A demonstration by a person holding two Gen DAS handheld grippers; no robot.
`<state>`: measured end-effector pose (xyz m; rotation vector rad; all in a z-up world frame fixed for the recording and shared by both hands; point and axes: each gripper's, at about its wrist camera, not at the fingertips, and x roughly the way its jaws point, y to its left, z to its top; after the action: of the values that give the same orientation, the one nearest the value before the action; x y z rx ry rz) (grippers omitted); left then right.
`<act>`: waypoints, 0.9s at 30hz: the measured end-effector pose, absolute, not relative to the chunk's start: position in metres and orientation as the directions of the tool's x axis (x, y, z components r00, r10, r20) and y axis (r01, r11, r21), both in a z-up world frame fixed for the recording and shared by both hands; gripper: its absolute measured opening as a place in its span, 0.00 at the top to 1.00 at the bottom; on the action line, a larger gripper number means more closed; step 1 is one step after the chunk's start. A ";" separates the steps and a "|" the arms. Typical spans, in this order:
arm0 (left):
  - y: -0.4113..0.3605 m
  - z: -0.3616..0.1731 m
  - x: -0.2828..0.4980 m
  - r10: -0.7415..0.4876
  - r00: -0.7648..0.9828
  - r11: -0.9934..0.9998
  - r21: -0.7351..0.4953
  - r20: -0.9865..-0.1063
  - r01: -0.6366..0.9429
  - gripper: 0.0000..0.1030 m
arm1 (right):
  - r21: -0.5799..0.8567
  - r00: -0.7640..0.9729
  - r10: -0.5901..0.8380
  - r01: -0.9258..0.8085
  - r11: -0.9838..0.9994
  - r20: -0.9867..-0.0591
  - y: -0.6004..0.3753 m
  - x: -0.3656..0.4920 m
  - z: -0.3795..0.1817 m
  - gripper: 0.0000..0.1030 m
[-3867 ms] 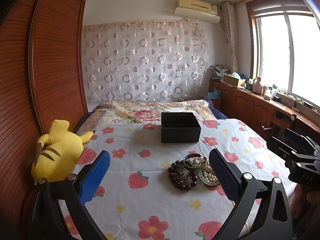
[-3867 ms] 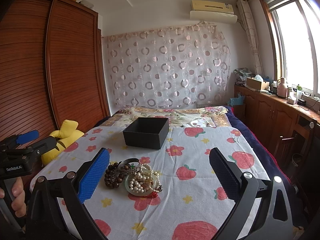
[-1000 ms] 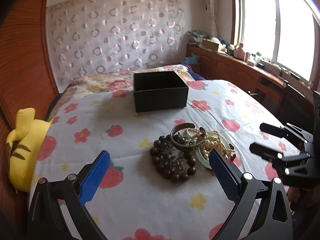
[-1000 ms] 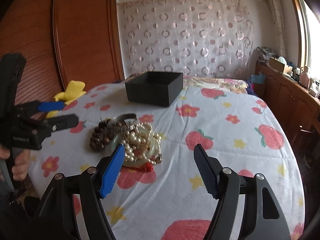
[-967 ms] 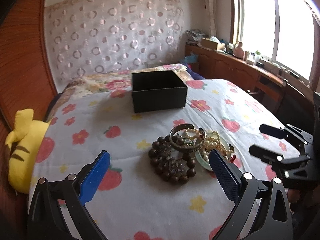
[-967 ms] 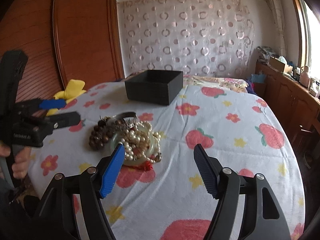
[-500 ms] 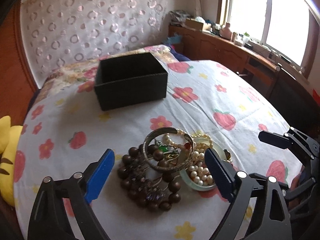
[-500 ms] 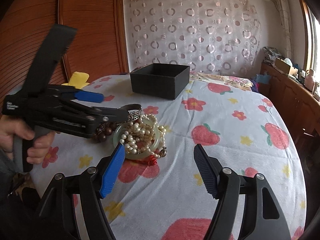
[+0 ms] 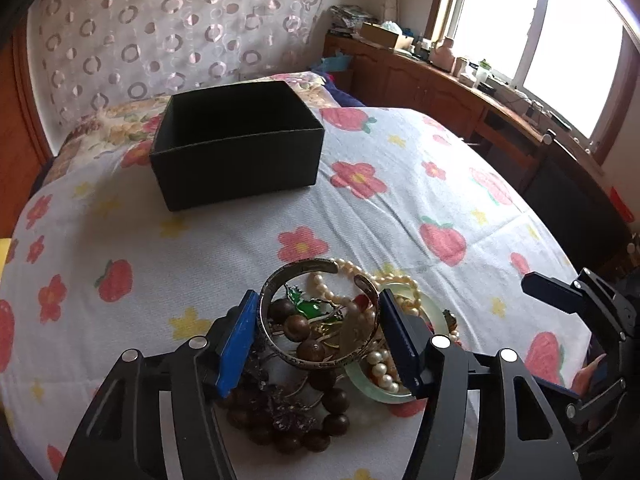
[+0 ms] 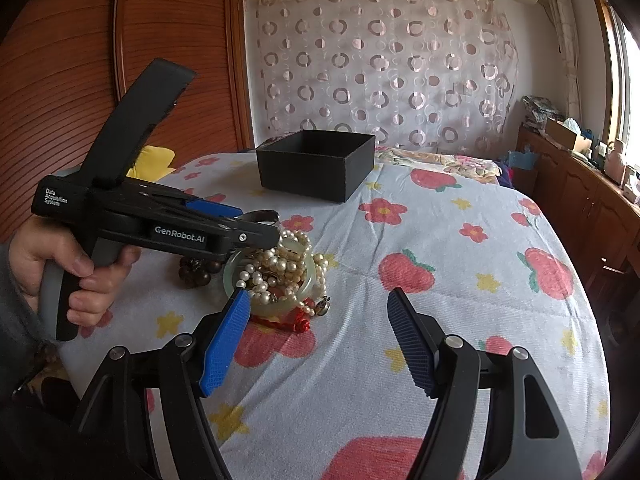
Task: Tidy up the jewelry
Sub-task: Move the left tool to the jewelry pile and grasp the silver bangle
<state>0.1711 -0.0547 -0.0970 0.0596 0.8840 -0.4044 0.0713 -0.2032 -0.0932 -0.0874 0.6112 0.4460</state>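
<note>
Straddling a metal bangle (image 9: 318,312) on the heap near the bed's (image 9: 400,216) front edge, the left claw (image 9: 316,336) looks nearly closed; tangled pearls (image 10: 280,264) could drag along. The right claw (image 10: 320,344) gapes, empty.

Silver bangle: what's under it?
Under the silver bangle, between the left gripper pads: brown wooden beads, a green leaf piece, pearls, and part of the jade bangle. The cloth beneath is covered.

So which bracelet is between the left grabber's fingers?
The silver metal bangle, on top of the pile. The left gripper pads sit on either side of it. The pale green bangle lies just outside, underneath the pearls.
</note>
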 end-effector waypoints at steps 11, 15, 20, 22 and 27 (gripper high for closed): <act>-0.036 -0.083 0.155 -0.310 0.626 0.936 -0.114 -0.715 0.333 0.44 | 0.047 0.716 0.380 -0.438 0.898 -0.586 -0.204 0.074 -0.091 0.29; -0.023 -0.073 0.143 -0.309 0.655 0.942 -0.126 -0.690 0.312 0.44 | 0.030 0.708 0.383 -0.456 0.890 -0.594 -0.200 0.078 -0.087 0.29; -0.011 -0.069 0.125 -0.309 0.674 0.945 -0.136 -0.671 0.298 0.44 | 0.013 0.677 0.400 -0.499 0.866 -0.618 -0.189 0.088 -0.083 0.28; -0.008 -0.069 0.118 -0.304 0.680 0.946 -0.129 -0.667 0.296 0.44 | 0.008 0.659 0.405 -0.518 0.855 -0.634 -0.182 0.093 -0.085 0.24; -0.002 -0.071 0.102 -0.297 0.690 0.949 -0.121 -0.660 0.292 0.44 | 0.001 0.616 0.415 -0.558 0.830 -0.670 -0.163 0.102 -0.091 0.21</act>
<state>0.1023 -0.0024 -0.0706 -0.0069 0.7391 -0.3295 0.1020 -0.1625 -0.0910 -0.2161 0.7123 0.5650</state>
